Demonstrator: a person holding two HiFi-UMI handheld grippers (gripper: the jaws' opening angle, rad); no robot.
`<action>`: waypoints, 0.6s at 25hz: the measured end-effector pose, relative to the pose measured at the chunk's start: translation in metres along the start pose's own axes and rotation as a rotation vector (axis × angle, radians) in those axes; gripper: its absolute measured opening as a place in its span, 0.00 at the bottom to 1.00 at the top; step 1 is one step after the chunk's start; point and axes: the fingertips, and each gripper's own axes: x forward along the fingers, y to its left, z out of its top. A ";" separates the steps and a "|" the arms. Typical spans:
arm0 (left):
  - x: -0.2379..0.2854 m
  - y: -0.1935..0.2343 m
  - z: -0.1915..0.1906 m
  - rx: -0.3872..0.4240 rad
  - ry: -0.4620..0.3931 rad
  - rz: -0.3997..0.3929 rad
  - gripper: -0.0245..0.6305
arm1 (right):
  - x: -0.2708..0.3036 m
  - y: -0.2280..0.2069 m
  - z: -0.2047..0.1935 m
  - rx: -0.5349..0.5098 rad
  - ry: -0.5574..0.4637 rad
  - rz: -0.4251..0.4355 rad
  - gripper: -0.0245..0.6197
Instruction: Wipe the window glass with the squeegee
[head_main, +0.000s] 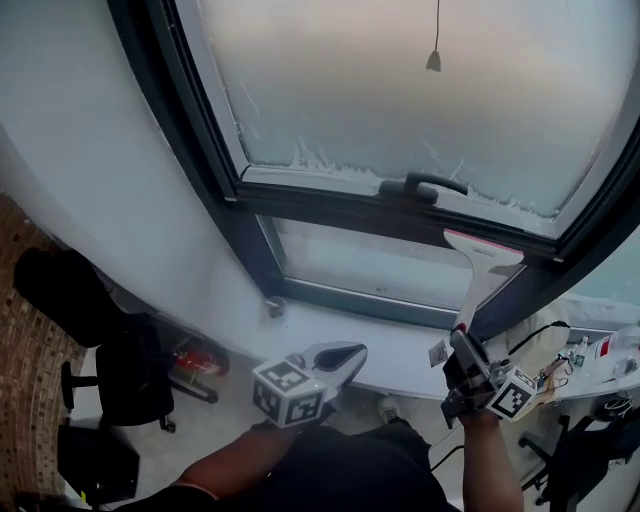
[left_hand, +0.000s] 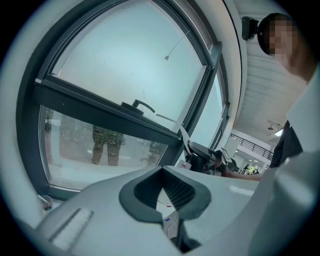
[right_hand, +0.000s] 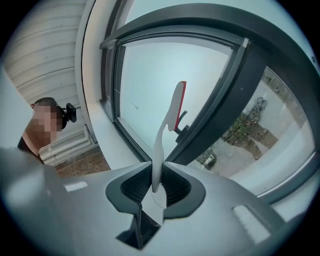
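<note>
Upright, the slim white plastic squeegee with a red-edged blade was clamped by its handle between the ribbed dark pads of the right gripper. Its blade lay over the dark window frame, just under the frosted glass pane. The smooth grey left gripper, jaws together on nothing, hung well left of it.

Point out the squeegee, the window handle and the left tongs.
squeegee (head_main: 476, 285), head view, on its white neck below the blade.
window handle (head_main: 432, 184), head view, middle of the dark lever.
left tongs (head_main: 348, 355), head view, at the tips.
</note>
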 end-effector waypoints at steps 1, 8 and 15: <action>-0.006 0.002 -0.005 -0.005 0.008 -0.006 0.04 | -0.001 0.004 -0.011 0.011 -0.008 -0.014 0.17; -0.032 0.013 -0.031 -0.030 0.030 -0.022 0.04 | -0.012 0.036 -0.072 0.091 -0.027 -0.033 0.17; -0.055 -0.012 -0.042 -0.030 0.000 0.004 0.04 | -0.024 0.059 -0.093 0.028 0.043 -0.060 0.16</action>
